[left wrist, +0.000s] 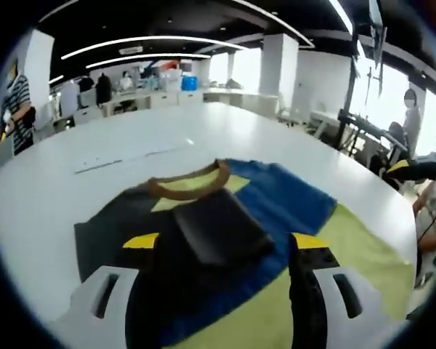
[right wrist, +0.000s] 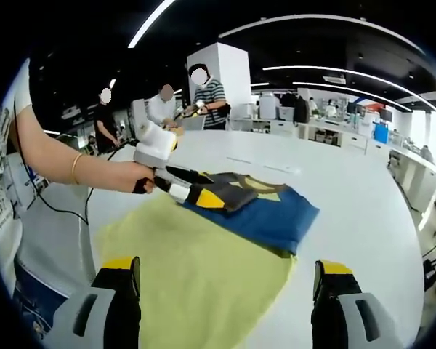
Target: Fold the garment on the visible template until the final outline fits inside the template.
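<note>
In the left gripper view, we saw the garment (left wrist: 276, 211) spread on a white table (left wrist: 131, 145), lying over a yellow-green template (left wrist: 363, 254). The garment showed blue, dark and yellow panels with a brown collar (left wrist: 192, 185) facing away from the camera. A dark folded flap (left wrist: 218, 225) of the garment rose between the jaws of the left gripper (left wrist: 225, 254), and those jaws, black with yellow tips, were clenched on that flap. The blue part of the garment lay to the right of the flap, resting on the template. People stood in the background at the far left and far right of the room.

In the right gripper view, we saw the yellow-green template (right wrist: 196, 269) stretching across the table (right wrist: 363, 196) toward the camera, with the garment (right wrist: 265, 211) lying at its far edge, blue panel nearest and the collar beyond it. The left gripper (right wrist: 207, 196) came in from the left, held by a person's hand (right wrist: 131, 178) wearing a bracelet, and its yellow-tipped jaws were closed on a dark fold at the garment's left side. The right gripper (right wrist: 225, 291) hung over the template with its jaws spread wide apart, grasping nothing and well apart from the garment. Three people stood behind the table, near a white pillar (right wrist: 218, 76).
</note>
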`<control>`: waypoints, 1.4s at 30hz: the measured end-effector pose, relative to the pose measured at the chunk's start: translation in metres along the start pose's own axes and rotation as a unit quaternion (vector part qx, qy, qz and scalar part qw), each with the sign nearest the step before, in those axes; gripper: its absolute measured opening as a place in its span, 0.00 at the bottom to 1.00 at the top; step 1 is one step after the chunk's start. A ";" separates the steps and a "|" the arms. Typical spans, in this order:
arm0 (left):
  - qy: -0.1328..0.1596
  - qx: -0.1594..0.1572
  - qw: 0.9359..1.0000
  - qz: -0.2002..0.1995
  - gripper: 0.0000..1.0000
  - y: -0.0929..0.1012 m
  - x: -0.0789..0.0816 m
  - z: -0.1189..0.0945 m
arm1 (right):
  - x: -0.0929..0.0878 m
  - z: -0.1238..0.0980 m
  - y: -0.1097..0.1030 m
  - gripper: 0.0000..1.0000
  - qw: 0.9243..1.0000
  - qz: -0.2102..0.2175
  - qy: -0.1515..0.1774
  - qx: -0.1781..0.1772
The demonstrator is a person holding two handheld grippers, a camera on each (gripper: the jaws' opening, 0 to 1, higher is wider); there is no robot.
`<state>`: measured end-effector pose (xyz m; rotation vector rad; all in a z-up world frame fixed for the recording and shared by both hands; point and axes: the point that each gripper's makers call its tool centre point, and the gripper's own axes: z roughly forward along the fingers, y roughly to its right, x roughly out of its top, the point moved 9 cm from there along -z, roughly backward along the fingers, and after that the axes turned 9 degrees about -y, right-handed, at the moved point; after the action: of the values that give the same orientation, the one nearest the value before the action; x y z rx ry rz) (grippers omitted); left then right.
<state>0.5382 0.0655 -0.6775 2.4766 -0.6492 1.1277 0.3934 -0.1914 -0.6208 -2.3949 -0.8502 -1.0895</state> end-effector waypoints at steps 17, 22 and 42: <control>-0.016 0.022 0.999 -0.022 0.25 -0.012 -0.008 0.005 | -0.003 -0.004 0.002 0.99 1.000 0.003 0.005 -0.003; -0.037 0.023 0.999 -0.016 0.12 -0.012 -0.012 0.006 | -0.003 -0.004 0.001 0.99 1.000 0.001 0.007 -0.001; -0.029 -0.001 0.999 -0.043 0.00 -0.007 0.002 -0.004 | -0.002 -0.006 0.001 0.99 1.000 0.000 0.010 -0.004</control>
<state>0.5409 0.0725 -0.6744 2.5173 -0.5545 1.0267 0.3896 -0.1961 -0.6188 -2.3871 -0.8418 -1.1167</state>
